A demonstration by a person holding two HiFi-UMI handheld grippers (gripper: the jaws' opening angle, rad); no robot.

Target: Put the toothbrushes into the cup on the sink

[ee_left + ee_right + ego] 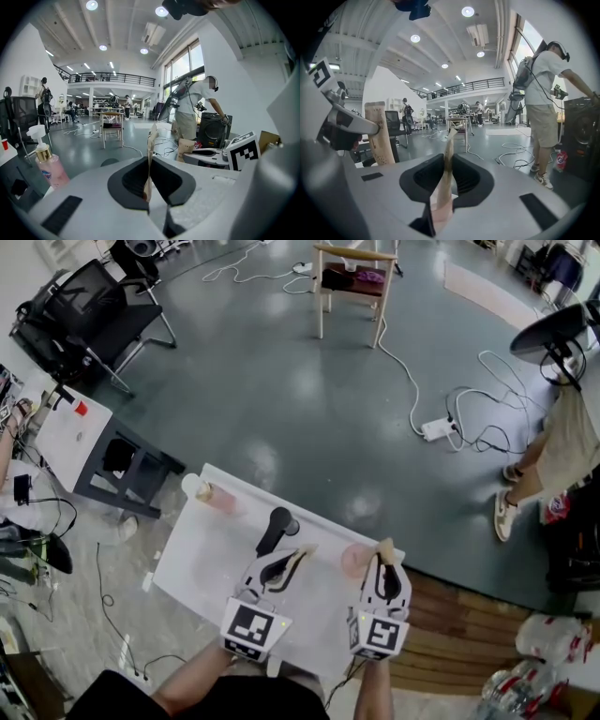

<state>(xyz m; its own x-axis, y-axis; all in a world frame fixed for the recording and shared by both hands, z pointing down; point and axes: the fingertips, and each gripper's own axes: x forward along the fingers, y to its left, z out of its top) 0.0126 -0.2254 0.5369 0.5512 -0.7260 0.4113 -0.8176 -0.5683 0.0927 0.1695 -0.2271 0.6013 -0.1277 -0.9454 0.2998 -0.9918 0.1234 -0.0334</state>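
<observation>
Head view: left tongs [292,559] and right tongs [384,557] are held over the white counter [202,563], the right just beside the pink cup [354,560].

Left gripper view: the left tongs are seen clamped on a paper-wrapped toothbrush [152,140], held upright, clear of the cup.

Right gripper view: the right tongs are seen clamped on a second toothbrush [448,147], upright, with pink showing below.

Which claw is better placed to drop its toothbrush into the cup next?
Probably right. The right claw holds its toothbrush just beside the cup; the left claw is farther, near the faucet.
</observation>
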